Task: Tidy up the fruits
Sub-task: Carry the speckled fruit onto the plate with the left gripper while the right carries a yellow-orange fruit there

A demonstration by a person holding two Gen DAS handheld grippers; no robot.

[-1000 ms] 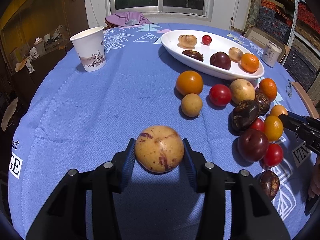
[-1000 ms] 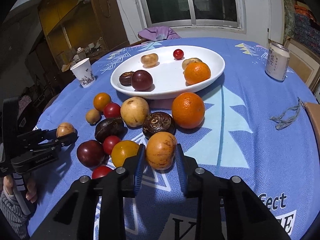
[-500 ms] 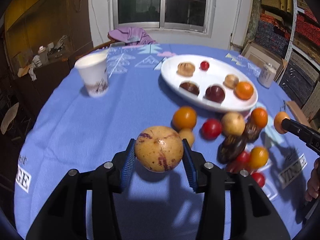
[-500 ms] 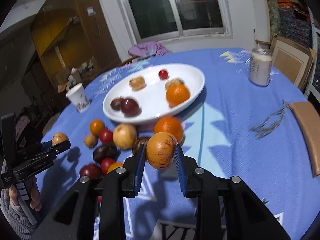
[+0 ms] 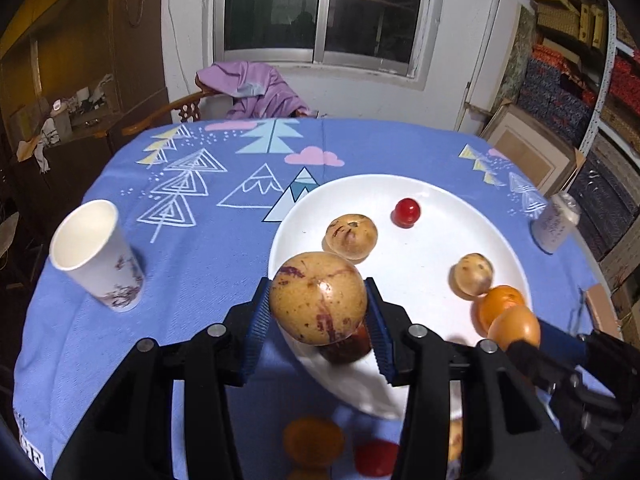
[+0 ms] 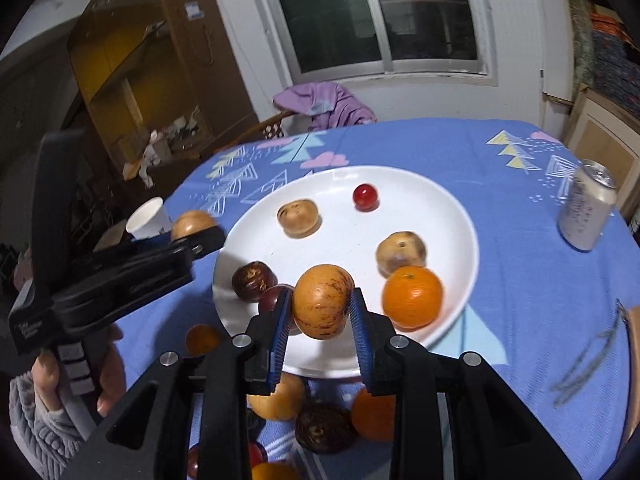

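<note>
My left gripper (image 5: 318, 308) is shut on a tan, purple-streaked round fruit (image 5: 318, 298) and holds it in the air over the near left rim of the white oval plate (image 5: 432, 200). My right gripper (image 6: 322, 310) is shut on an orange-brown speckled fruit (image 6: 322, 300) above the plate's (image 6: 440, 200) near edge. On the plate lie several fruits, among them a cherry tomato (image 6: 365, 196), an orange (image 6: 412, 297) and a dark plum (image 6: 253, 280). The right gripper with its fruit (image 5: 514, 326) shows in the left wrist view; the left one (image 6: 192, 226) shows in the right wrist view.
Loose fruits lie on the blue tablecloth in front of the plate (image 6: 324, 426). A paper cup (image 5: 96, 256) stands at the left and a drink can (image 6: 586, 210) at the right. A chair with purple cloth (image 5: 256, 92) is behind the table.
Both grippers have lifted their fruits off the table and carried them forward and up, from the loose pile to over the plate's near edge.
</note>
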